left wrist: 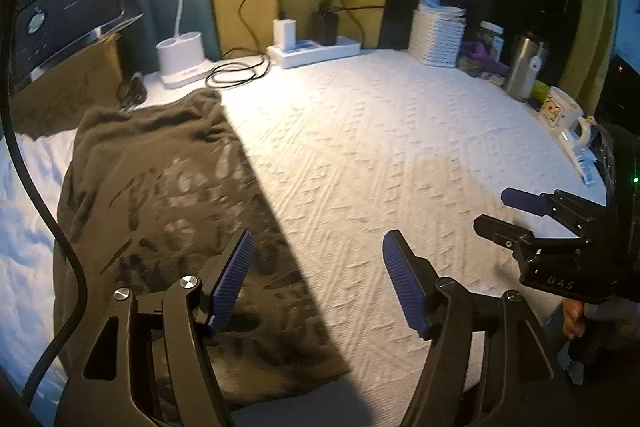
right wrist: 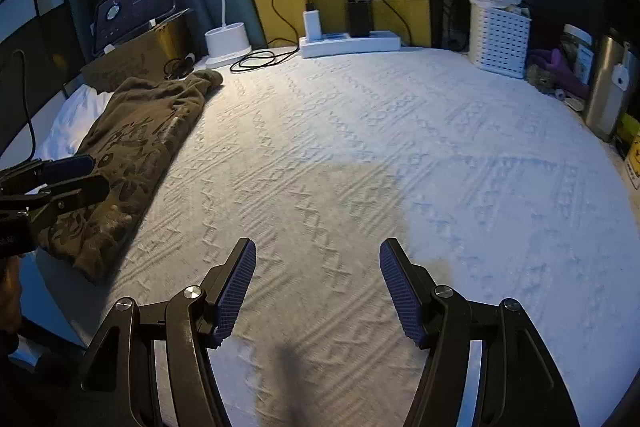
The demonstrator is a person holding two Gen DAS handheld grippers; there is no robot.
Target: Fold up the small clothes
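I see both grippers, left (left wrist: 318,281) and right (right wrist: 318,291), with jaws open and empty; the shirt (left wrist: 160,195) lies folded on the bench (left wrist: 380,147). Next I need another garment.

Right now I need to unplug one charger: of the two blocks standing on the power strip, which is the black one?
The black charger is the right-hand one, nearer the white basket. The white charger stands left of it on the power strip, toward the lamp.
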